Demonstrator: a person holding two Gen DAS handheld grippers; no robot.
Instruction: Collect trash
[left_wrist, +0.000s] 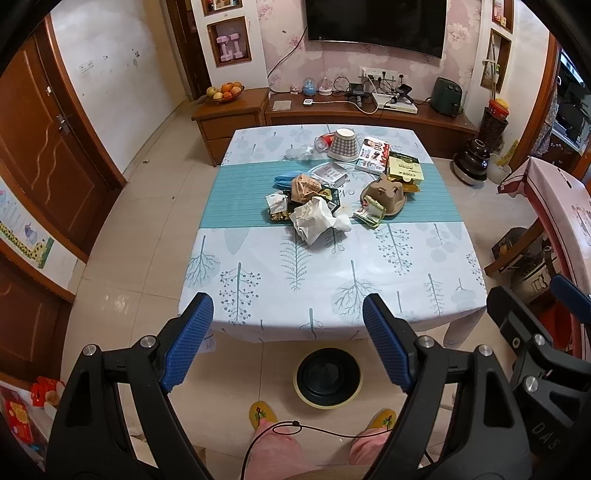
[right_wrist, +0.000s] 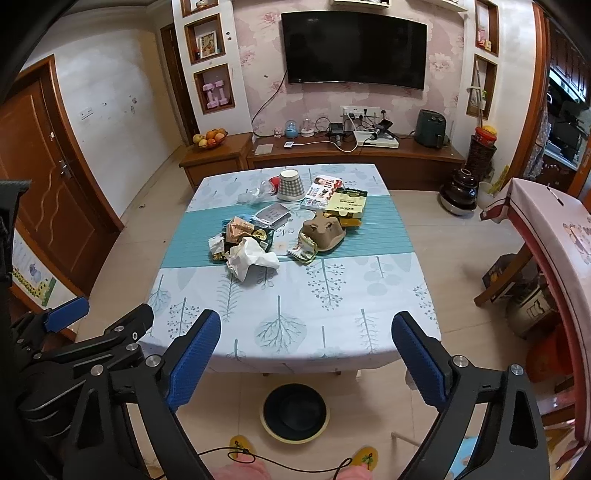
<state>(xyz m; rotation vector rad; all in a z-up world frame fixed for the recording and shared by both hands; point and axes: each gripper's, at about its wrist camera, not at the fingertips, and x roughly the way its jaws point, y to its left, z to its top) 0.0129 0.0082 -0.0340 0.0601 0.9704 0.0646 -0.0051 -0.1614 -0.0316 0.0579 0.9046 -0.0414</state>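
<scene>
Trash lies in a heap on the table's teal runner: crumpled white paper (left_wrist: 318, 218) (right_wrist: 250, 258), snack wrappers (left_wrist: 304, 188) (right_wrist: 243, 232), a brown egg carton (left_wrist: 384, 194) (right_wrist: 324, 229), flat boxes (left_wrist: 404, 169) (right_wrist: 345, 205) and an upturned checked paper cup (left_wrist: 343, 144) (right_wrist: 290, 185). A yellow-rimmed bin with a black liner (left_wrist: 328, 378) (right_wrist: 294, 411) stands on the floor below the table's near edge. My left gripper (left_wrist: 288, 314) and my right gripper (right_wrist: 306, 330) hover side by side before that edge, both open and empty, well short of the heap.
The table (left_wrist: 332, 280) (right_wrist: 295, 314) wears a tree-print cloth. A person's feet in yellow slippers (left_wrist: 262, 411) (right_wrist: 242, 445) stand by the bin. A pink-covered table (right_wrist: 554, 229) sits at the right, a TV cabinet (right_wrist: 354, 158) behind, wooden doors (left_wrist: 44, 155) at the left.
</scene>
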